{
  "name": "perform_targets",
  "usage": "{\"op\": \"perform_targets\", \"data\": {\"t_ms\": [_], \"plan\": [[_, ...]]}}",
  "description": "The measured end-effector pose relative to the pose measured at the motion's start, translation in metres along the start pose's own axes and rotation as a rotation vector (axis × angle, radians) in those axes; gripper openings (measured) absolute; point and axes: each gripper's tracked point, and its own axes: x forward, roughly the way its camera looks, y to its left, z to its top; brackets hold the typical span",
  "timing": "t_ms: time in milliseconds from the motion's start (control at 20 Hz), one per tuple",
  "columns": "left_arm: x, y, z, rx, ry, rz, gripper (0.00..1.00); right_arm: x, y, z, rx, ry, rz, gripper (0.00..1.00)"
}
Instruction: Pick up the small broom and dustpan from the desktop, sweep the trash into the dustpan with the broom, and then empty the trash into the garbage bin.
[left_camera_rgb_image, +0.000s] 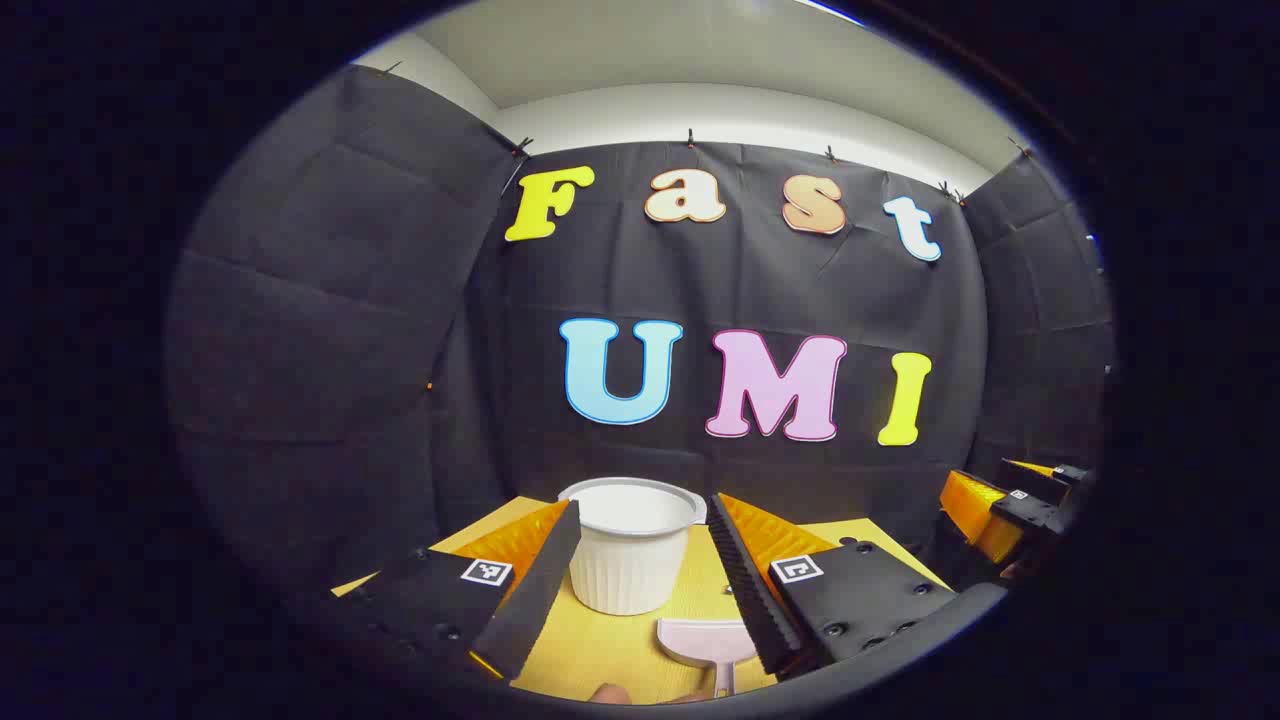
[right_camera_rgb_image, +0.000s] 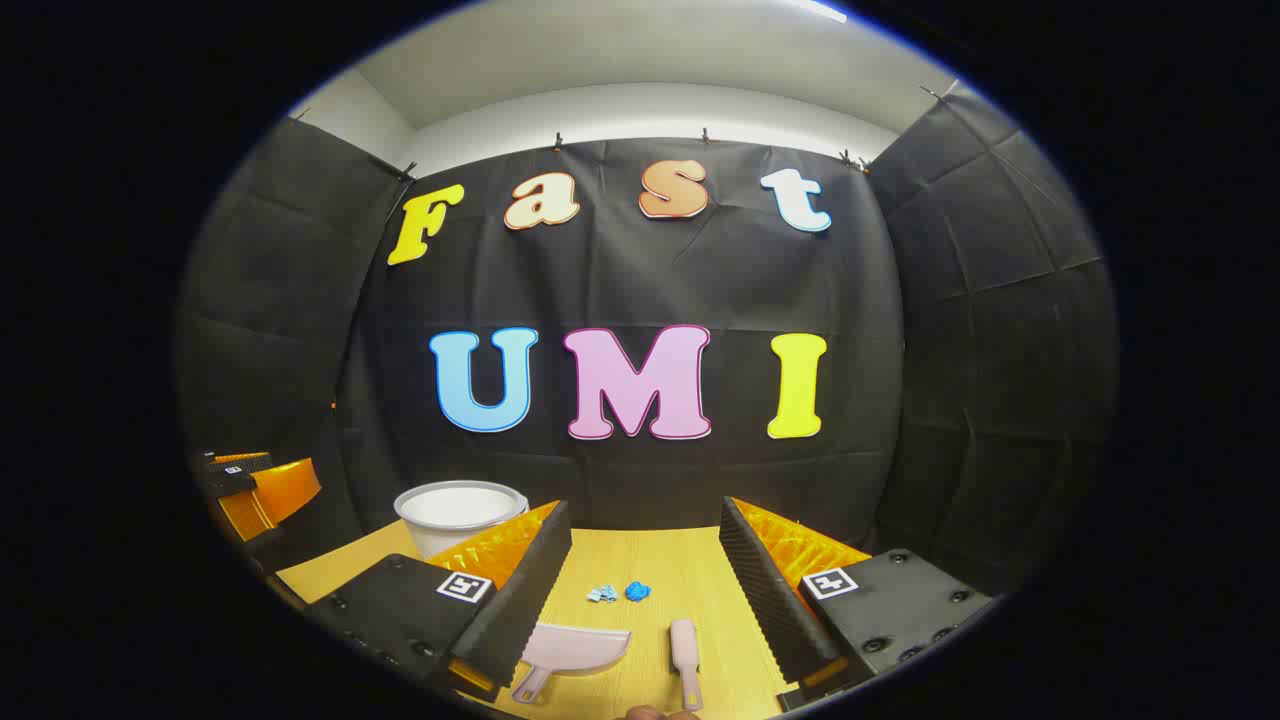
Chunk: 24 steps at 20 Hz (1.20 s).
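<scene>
Both tools released, fingers spread wide, nothing gripped. Left tool (left_camera_rgb_image: 640, 580) hangs above the yellow wood-grain counter (left_camera_rgb_image: 600, 650); white ribbed plastic garbage bin (left_camera_rgb_image: 630, 545) sits framed between its fingers, farther back. Pale pink plastic dustpan (left_camera_rgb_image: 705, 645) lies nearer than the bin, just beside the right-hand finger, apart from it. Right tool (right_camera_rgb_image: 645, 590): small pale pink broom (right_camera_rgb_image: 685, 650) lies flat between its fingers, the dustpan to the broom's left, partly under the left-hand finger. Blue crumpled trash bits (right_camera_rgb_image: 620, 592) lie beyond the broom.
</scene>
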Motion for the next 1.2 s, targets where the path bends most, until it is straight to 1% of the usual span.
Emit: {"op": "perform_targets", "data": {"t_ms": [50, 100, 150, 200, 250, 300, 350, 400, 500, 600, 650, 700, 750, 800, 850, 900, 950, 1000, 1050, 1100, 1150, 1200], "plan": [[0.001, 0.000, 0.000, -0.002, 0.001, -0.001, 0.76, 0.001, 0.000, -0.001, -0.001, 0.001, 0.003, 0.96], [0.003, -0.002, -0.002, 0.002, -0.002, -0.008, 0.77, 0.002, 0.000, -0.002, -0.002, 0.004, 0.001, 0.96], [0.003, -0.007, -0.005, 0.016, -0.003, -0.029, 0.76, 0.003, -0.002, -0.004, -0.005, 0.014, -0.004, 0.92], [0.002, -0.011, -0.006, 0.026, -0.010, -0.048, 0.77, 0.002, -0.005, -0.006, -0.006, 0.021, -0.013, 0.92], [0.003, -0.015, -0.006, 0.025, -0.020, -0.066, 0.76, 0.002, -0.011, -0.004, -0.005, 0.018, -0.027, 0.96], [0.004, -0.021, -0.006, 0.015, -0.026, -0.086, 0.76, 0.001, -0.016, 0.000, -0.003, 0.006, -0.040, 0.92], [0.006, -0.028, -0.005, 0.007, -0.025, -0.102, 0.77, 0.002, -0.022, 0.004, -0.006, -0.004, -0.055, 0.92], [0.010, -0.033, -0.006, 0.007, -0.020, -0.114, 0.77, 0.002, -0.029, 0.005, -0.011, -0.010, -0.071, 0.96], [0.013, -0.043, -0.008, 0.014, -0.010, -0.140, 0.77, 0.003, -0.039, 0.012, -0.022, -0.024, -0.088, 0.97], [0.016, -0.057, -0.008, 0.020, -0.007, -0.187, 0.77, 0.004, -0.051, 0.025, -0.030, -0.062, -0.120, 0.96], [0.019, -0.063, -0.011, 0.021, 0.000, -0.205, 0.76, 0.004, -0.055, 0.024, -0.031, -0.067, -0.134, 0.96], [0.021, -0.068, -0.008, 0.014, -0.004, -0.218, 0.77, 0.007, -0.057, 0.023, -0.031, -0.068, -0.140, 0.96], [0.026, -0.071, -0.004, -0.005, -0.017, -0.222, 0.76, 0.011, -0.057, 0.022, -0.038, -0.062, -0.139, 0.96], [0.031, -0.074, 0.001, -0.031, -0.023, -0.224, 0.76, 0.015, -0.058, 0.015, -0.054, -0.023, -0.136, 0.96], [0.033, -0.078, 0.007, -0.065, -0.045, -0.229, 0.76, 0.018, -0.059, 0.012, -0.073, -0.017, -0.128, 0.92], [0.035, -0.081, 0.019, -0.100, -0.088, -0.234, 0.76, 0.024, -0.064, 0.015, -0.094, -0.039, -0.133, 0.92], [0.035, -0.081, 0.031, -0.124, -0.142, -0.231, 0.76, 0.027, -0.071, 0.025, -0.096, -0.057, -0.143, 0.96], [0.035, -0.074, 0.048, -0.146, -0.207, -0.202, 0.76, 0.031, -0.074, 0.033, -0.076, -0.078, -0.141, 0.94], [0.032, -0.067, 0.062, -0.163, -0.283, -0.182, 0.76, 0.033, -0.073, 0.038, -0.045, -0.100, -0.131, 0.94], [0.030, -0.065, 0.075, -0.173, -0.348, -0.170, 0.76, 0.036, -0.076, 0.046, -0.010, -0.141, -0.131, 0.97], [0.029, -0.066, 0.072, -0.165, -0.380, -0.163, 0.76, 0.041, -0.084, 0.053, 0.024, -0.166, -0.142, 0.95], [0.033, -0.067, 0.068, -0.145, -0.382, -0.152, 0.76, 0.045, -0.088, 0.054, 0.062, -0.170, -0.147, 0.97]]}}
